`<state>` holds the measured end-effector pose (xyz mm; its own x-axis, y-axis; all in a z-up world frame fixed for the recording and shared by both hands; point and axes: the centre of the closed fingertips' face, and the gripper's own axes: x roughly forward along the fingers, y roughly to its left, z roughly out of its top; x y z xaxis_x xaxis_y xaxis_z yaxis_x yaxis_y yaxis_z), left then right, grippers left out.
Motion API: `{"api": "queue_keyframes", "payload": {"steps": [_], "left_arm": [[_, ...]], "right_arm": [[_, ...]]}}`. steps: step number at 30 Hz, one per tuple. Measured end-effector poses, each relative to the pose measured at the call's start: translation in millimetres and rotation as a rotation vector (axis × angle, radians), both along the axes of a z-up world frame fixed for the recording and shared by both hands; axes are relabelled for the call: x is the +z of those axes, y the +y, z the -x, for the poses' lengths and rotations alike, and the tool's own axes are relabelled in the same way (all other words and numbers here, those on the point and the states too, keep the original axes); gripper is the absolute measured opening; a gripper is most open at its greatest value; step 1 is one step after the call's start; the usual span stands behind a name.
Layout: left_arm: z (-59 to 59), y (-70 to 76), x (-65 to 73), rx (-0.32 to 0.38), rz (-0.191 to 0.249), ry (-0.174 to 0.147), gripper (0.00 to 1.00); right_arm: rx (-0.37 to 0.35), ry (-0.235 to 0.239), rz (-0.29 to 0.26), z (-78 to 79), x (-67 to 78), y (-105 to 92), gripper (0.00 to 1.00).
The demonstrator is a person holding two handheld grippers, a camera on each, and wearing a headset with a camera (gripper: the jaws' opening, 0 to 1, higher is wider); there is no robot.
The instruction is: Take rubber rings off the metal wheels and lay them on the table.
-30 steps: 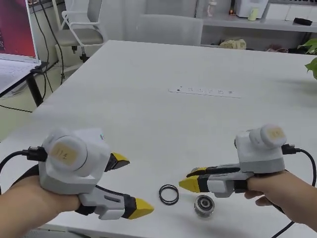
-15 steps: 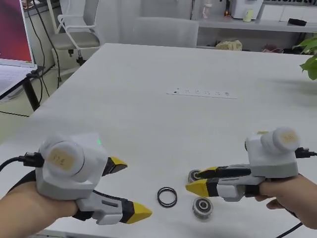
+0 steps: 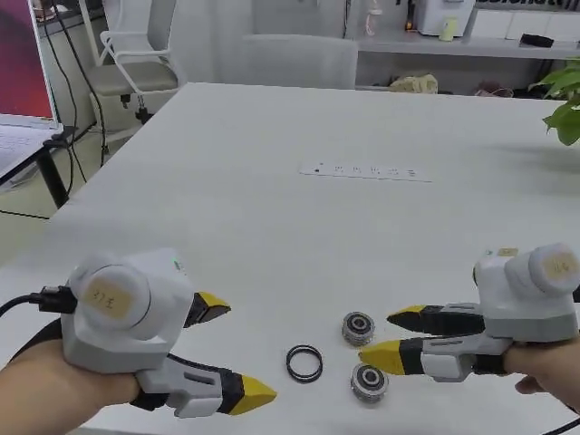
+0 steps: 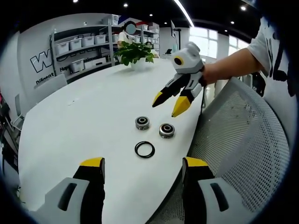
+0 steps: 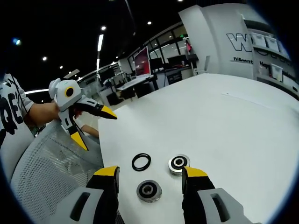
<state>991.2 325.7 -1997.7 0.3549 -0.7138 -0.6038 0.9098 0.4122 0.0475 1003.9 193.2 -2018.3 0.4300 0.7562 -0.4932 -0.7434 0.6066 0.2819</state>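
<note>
We see one thin black rubber ring (image 3: 304, 363) lying flat and loose on the white table (image 3: 272, 199), close to its near edge. It is an open circle with bare tabletop showing through it. Just to its right lie two small round metal wheels, both flat on their sides, silver with dark centres. The farther wheel (image 3: 359, 327) sits a little beyond the ring, and the nearer wheel (image 3: 370, 381) sits toward the table edge. The three lie close together, but none touches another. In the right gripper view the nearer wheel looks darker round its outside, while the farther one shows a bright silver rim. We cannot tell whether either carries rubber on its rim.
</note>
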Motion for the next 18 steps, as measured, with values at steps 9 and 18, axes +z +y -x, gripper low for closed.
{"api": "queue_keyframes", "payload": {"steps": [9, 18], "left_arm": [[0.6, 0.1, -0.5, 0.001, -0.003, 0.001, 0.64], [0.5, 0.2, -0.9, 0.002, -0.005, 0.002, 0.64]], "right_arm": [[-0.035, -0.027, 0.025, 5.7, -2.8, -18.0, 0.61], [-0.035, -0.069, 0.076, 14.0, -3.9, -31.3, 0.68]]}}
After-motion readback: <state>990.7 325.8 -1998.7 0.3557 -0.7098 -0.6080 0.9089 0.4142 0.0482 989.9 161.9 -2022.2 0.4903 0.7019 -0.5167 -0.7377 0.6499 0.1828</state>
